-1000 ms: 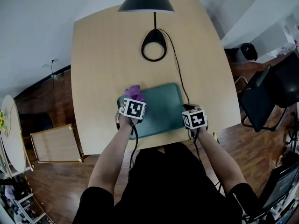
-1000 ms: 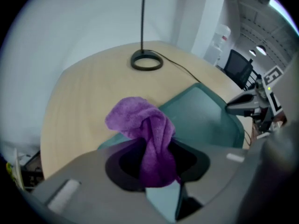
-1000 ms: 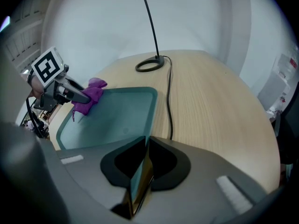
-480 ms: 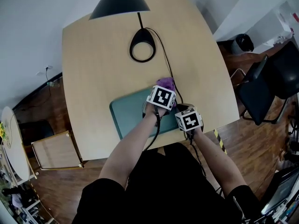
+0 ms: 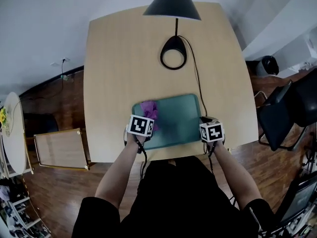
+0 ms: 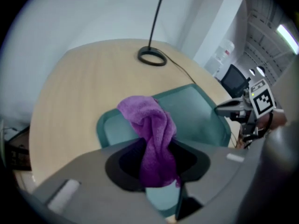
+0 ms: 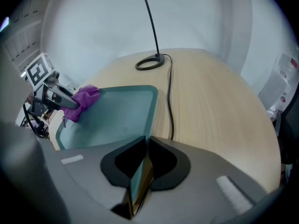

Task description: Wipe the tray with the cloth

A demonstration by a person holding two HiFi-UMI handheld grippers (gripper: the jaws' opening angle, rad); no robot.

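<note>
Clenching the cloth (image 6: 149, 125), left gripper (image 6: 156, 171) is wiping tray's (image 5: 181, 118) 9 o'clock end, best pressed flat; right gripper (image 7: 140, 171) is clamping the rim.

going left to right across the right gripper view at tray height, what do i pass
left gripper → purple cloth → teal tray → black lamp cable

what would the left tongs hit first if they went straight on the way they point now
The left tongs, shut on the purple terry cloth, point across the teal plastic tray; probably its far rim comes first, then the pale wooden table. Depth is unclear.
</note>
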